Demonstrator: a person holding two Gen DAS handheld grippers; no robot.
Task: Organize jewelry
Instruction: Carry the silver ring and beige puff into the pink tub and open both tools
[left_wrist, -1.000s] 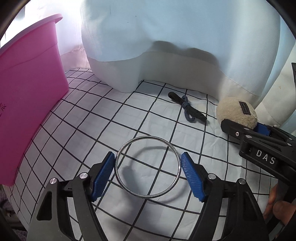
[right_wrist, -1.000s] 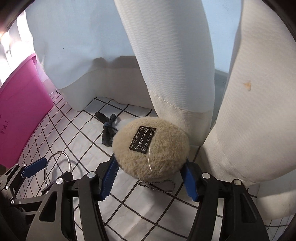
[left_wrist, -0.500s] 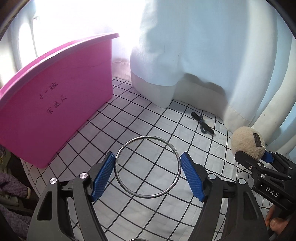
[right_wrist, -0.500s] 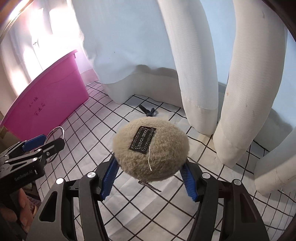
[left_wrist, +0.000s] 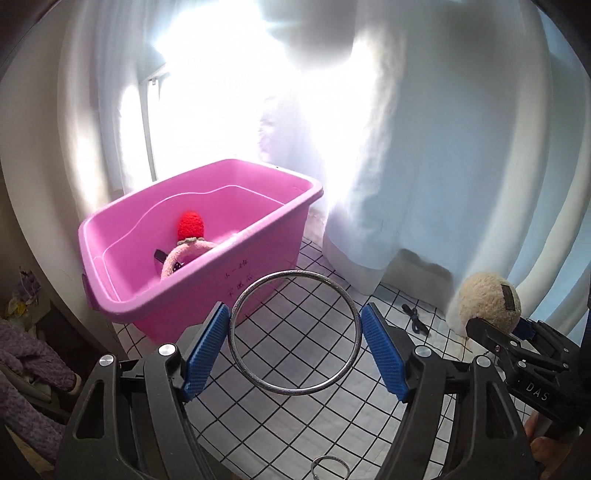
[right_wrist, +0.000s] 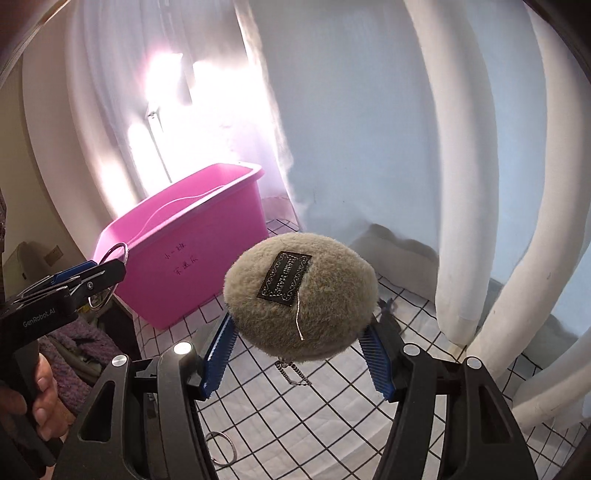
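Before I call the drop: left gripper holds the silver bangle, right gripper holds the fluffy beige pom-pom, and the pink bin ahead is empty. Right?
Not quite: the pink bin is not empty. The left wrist view shows a red fuzzy piece and a pink fuzzy loop inside it. The rest holds: the left gripper holds the silver bangle, and the right gripper holds the fluffy beige pom-pom.

A thin silver bangle (left_wrist: 294, 332) is being held flat between the left gripper's (left_wrist: 294, 345) pads; a beige plush pouch (right_wrist: 301, 301), chain dangling beneath, is being clamped in the right gripper (right_wrist: 297, 360).
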